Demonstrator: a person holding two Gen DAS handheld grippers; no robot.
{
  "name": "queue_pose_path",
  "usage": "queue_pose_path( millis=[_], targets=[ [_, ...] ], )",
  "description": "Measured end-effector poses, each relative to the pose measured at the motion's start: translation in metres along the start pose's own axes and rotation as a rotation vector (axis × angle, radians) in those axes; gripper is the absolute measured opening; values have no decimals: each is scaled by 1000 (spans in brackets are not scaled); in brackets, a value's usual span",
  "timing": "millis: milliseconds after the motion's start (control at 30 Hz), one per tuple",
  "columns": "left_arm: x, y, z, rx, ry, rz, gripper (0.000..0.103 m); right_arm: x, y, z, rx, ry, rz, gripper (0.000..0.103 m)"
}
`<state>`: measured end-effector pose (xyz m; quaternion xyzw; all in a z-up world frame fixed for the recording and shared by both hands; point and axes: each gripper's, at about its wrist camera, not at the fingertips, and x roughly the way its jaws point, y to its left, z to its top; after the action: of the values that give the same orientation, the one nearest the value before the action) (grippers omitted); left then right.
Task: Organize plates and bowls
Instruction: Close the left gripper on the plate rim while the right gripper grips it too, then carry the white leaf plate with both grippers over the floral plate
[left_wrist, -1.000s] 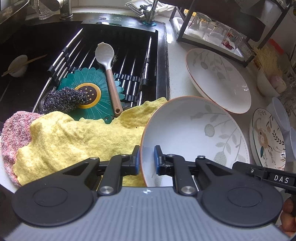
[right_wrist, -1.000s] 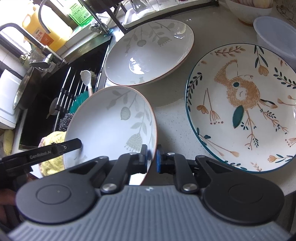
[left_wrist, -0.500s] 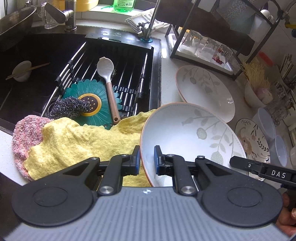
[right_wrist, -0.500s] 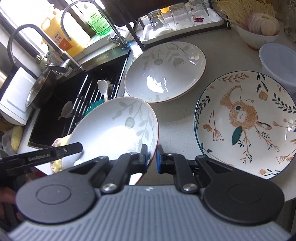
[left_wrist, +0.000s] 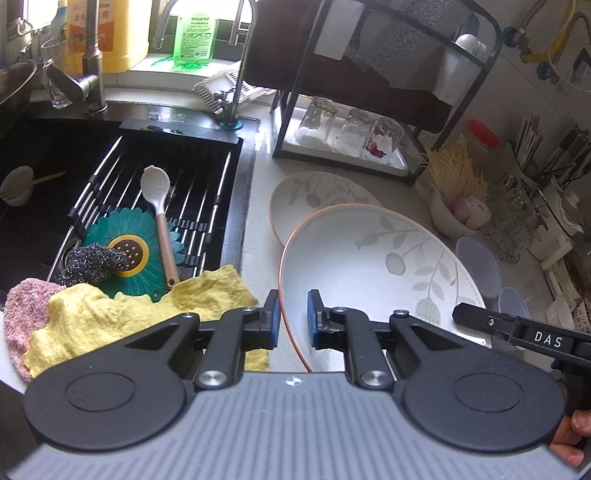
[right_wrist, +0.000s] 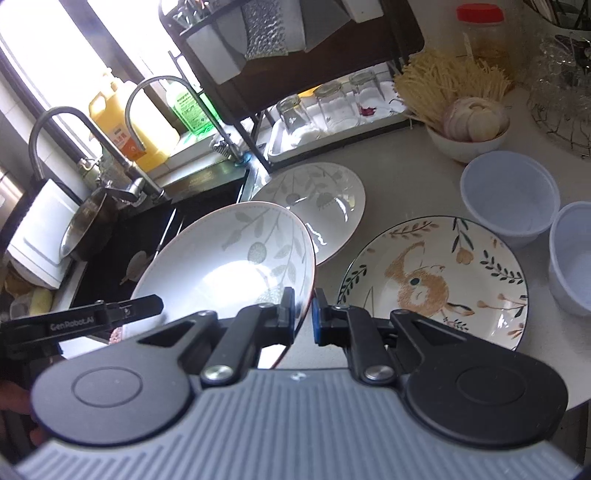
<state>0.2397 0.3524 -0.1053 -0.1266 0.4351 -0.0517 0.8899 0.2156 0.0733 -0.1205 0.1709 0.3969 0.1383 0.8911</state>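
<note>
While the left wrist view is showing more counter than a second ago, the left gripper (left_wrist: 291, 314) is pinching the leaf-print plate (left_wrist: 373, 266) rim, lifted, with the matching plate (left_wrist: 314, 192) at 12 o'clock

Right wrist view: the right gripper (right_wrist: 303, 314) is clamping the opposite rim; the rabbit plate (right_wrist: 436, 280) is lying at 3 o'clock. Both claws are raising the plate, likely heading for stacking on its twin

1. Right gripper (right_wrist: 303, 312) clamped on rim of white leaf-patterned ceramic plate (right_wrist: 225, 266), held tilted above pale bench (right_wrist: 406, 184).
2. Matching leaf plate (right_wrist: 325, 199) just behind; rabbit-patterned plate (right_wrist: 436, 280) beside.
</note>
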Motion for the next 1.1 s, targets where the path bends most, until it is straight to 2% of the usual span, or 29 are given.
queue_pose_path(
  millis=[333,533,767,900,1100],
  targets=[
    [16,-54,15,85,5,-60,17,-26,-42,9,57,-81,-47,12],
    [40,-78,17,120,49,-103,17,-35,-65,7,92,-113,-100,12],
    [68,-101,10,176,105,-132,17,-37,-91,-1,134,-114,-166,12],
    [86,-106,6,170,148,-147,17,-35,-101,-9,146,-105,-199,12],
    [105,-117,-6,207,185,-137,17,-29,-114,-17,178,-82,-235,13]
  ],
)
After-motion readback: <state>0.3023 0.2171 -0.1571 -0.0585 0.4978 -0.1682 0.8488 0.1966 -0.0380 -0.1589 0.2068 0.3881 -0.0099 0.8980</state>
